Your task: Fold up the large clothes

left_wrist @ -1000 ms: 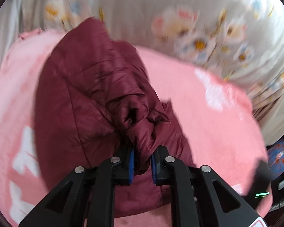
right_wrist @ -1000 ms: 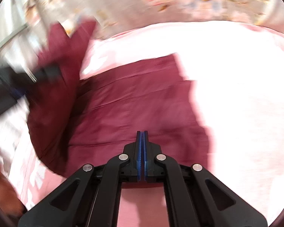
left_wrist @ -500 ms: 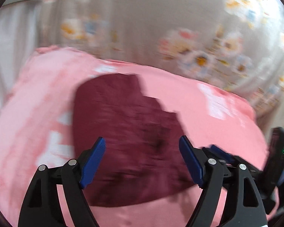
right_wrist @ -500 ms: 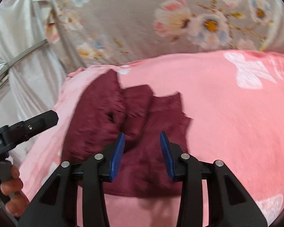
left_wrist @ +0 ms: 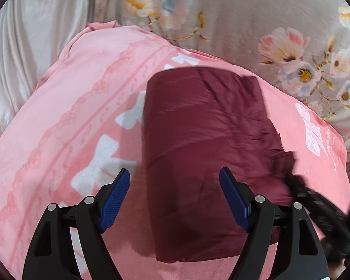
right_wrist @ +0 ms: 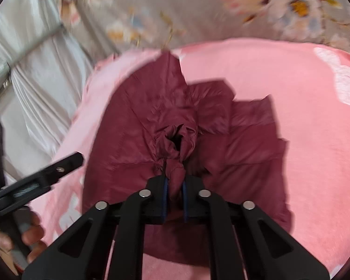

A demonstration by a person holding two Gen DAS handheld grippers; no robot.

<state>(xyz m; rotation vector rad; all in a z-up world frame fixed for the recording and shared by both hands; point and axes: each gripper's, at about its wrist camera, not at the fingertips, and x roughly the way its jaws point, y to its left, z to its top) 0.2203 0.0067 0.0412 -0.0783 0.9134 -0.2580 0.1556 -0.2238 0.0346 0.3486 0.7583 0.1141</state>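
Note:
A maroon puffer jacket (left_wrist: 205, 140) lies folded on a pink blanket (left_wrist: 70, 116). My left gripper (left_wrist: 175, 200) is open and empty, hovering just above the jacket's near left part. In the right wrist view the jacket (right_wrist: 245, 144) shows a bunched sleeve opening at its middle. My right gripper (right_wrist: 174, 193) is shut on a gathered fold of the jacket next to that opening. The left gripper (right_wrist: 35, 182) shows blurred at the left edge of the right wrist view, and the right gripper (left_wrist: 315, 203) shows blurred at the right of the left wrist view.
A grey floral sheet (left_wrist: 245, 11) hangs behind the bed. Pale satin fabric (left_wrist: 23, 46) and a metal rail (right_wrist: 30, 44) are on the left. The pink blanket (right_wrist: 303, 105) with white bow prints extends right of the jacket.
My left gripper let go of the jacket fold and opened wide. My right gripper opened, then closed on a bunched fold of the jacket. The jacket now lies flatter.

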